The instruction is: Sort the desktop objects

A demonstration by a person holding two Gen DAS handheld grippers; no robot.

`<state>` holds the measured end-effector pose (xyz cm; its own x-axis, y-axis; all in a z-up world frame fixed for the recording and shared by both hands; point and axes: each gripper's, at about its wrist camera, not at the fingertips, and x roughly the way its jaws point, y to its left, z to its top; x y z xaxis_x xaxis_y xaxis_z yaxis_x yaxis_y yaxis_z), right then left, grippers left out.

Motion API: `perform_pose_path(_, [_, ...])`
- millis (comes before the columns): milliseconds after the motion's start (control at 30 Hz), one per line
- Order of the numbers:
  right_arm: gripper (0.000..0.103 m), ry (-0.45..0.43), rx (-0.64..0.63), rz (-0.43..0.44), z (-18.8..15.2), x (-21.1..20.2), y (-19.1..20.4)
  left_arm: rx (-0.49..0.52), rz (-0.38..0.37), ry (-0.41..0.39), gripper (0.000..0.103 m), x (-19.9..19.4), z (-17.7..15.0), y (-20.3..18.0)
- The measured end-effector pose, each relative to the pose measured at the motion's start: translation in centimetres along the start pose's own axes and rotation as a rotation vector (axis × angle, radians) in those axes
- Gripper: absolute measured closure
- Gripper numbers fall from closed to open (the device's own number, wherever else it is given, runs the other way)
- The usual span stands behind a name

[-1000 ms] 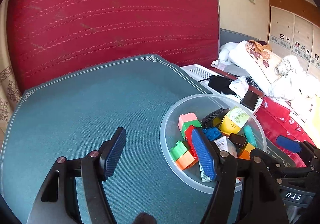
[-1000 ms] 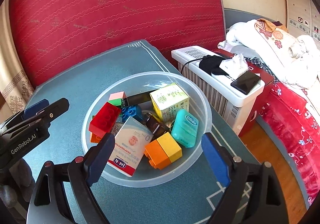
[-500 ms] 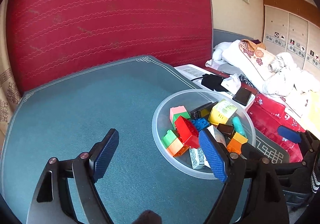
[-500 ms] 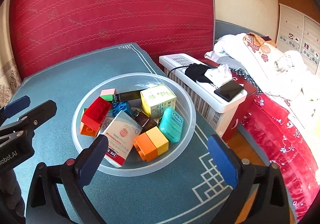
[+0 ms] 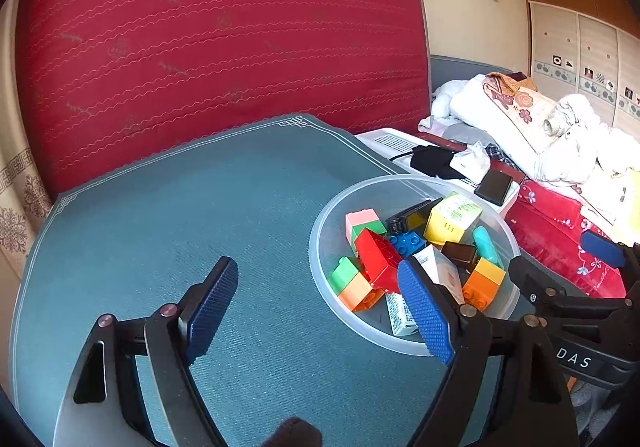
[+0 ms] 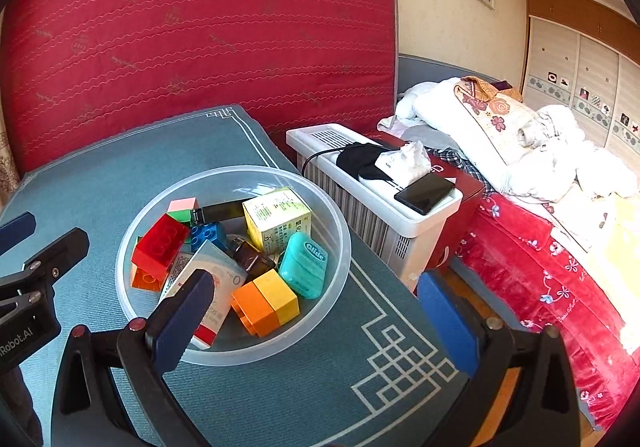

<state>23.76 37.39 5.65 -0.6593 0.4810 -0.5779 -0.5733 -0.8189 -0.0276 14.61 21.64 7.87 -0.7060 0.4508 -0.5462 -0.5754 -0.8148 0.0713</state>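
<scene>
I hold a two-finger gripper in each hand above a desk (image 5: pixel 168 215) covered in teal cloth with a pale patterned border. My left gripper (image 5: pixel 316 299) has its blue-padded jaws spread wide with nothing between them; it hangs over bare cloth, and its right pad overlaps the near left rim of the bowl in the left wrist view. My right gripper (image 6: pixel 320 311) is likewise spread wide and holds nothing; in the right wrist view its left pad overlaps the near edge of the bowl, and its right pad sits past the desk's right edge. A clear plastic bowl (image 6: pixel 336 215) stands near the desk's right edge and holds all the small things: a red brick (image 6: pixel 160 241) lying on an orange one at the left, a blue brick (image 6: pixel 208 233), a pink-and-green brick (image 6: pixel 182 207), a long black item (image 6: pixel 222 211), a yellow-green carton (image 6: pixel 276 217), a teal floss case (image 6: pixel 304 265), a small brown block (image 6: pixel 252 259), an orange-and-yellow brick (image 6: pixel 266 303) at the front, and a white-and-red box (image 6: pixel 224 283) leaning beside it. To the right of the desk stands a white appliance (image 6: pixel 372 187) with a black phone (image 6: pixel 424 193) and crumpled tissue on top. Beyond it is a bed (image 6: pixel 532 247) piled with bedding, and behind the desk a red quilted mattress (image 6: pixel 200 39) stands upright.
</scene>
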Motion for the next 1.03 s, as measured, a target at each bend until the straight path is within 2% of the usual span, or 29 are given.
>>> perform_pose_path(433, [0.001, 0.064, -0.039, 0.026, -1.1, 1.5, 0.9, 0.003, -0.033, 0.04, 0.018, 0.8, 0.0, -0.6])
perform_pose_path(733, [0.001, 0.082, -0.031, 0.027, -1.4, 1.9, 0.8, 0.024, -0.056, 0.039, 0.018, 0.9, 0.1, -1.3])
perform_pose_path(833, [0.001, 0.087, -0.035, 0.03, -1.5, 2.0, 0.9, 0.032, -0.054, 0.027, 0.018, 0.9, 0.1, -1.4])
perform_pose_path(1033, [0.001, 0.089, -0.042, 0.039, -1.6, 1.9, 1.2, 0.028, -0.038, 0.052, 0.018, 1.6, 0.0, -0.9])
